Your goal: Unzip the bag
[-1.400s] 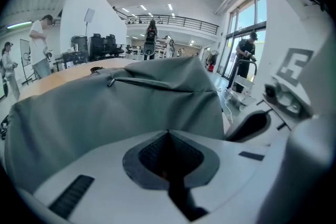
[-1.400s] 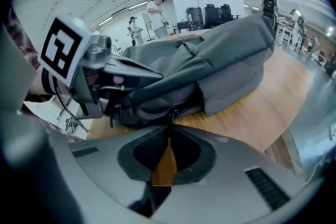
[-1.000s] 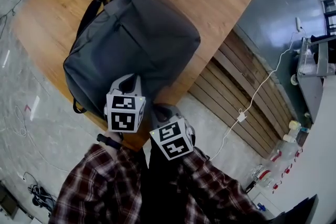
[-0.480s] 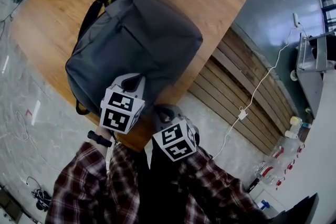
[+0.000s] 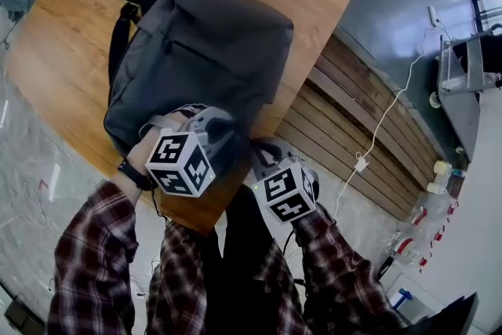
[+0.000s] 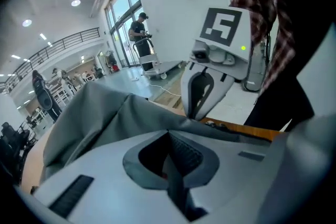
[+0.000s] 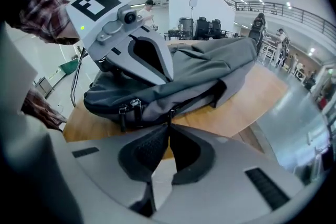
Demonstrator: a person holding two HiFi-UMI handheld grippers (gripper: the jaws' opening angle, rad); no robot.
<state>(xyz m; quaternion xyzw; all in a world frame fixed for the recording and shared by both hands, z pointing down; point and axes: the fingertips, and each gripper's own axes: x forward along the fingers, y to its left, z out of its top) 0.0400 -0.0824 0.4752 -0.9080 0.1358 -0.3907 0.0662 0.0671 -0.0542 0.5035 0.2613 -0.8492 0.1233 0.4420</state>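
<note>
A dark grey backpack [image 5: 204, 43] lies flat on a round wooden table [image 5: 70, 27], straps at the far left. My left gripper [image 5: 198, 117] sits on the bag's near end; in the left gripper view its tips [image 6: 169, 131] are shut on a raised fold of the bag's fabric [image 6: 94, 113]. My right gripper [image 5: 263, 148] is at the bag's near right corner. In the right gripper view its jaws [image 7: 169, 126] are shut on a small black zipper pull [image 7: 170, 113]. Two more zipper pulls [image 7: 128, 108] hang just to the left.
The table's edge runs right under both grippers. Wooden slats [image 5: 353, 114] lie below to the right, with a white cable [image 5: 384, 129] and bottles [image 5: 427, 216] on the floor. A person [image 6: 139, 29] stands far off by the windows.
My left arm has swung out to the left and the left gripper has turned on the bag's near end. The right gripper has moved right and forward to the bag's corner.
</note>
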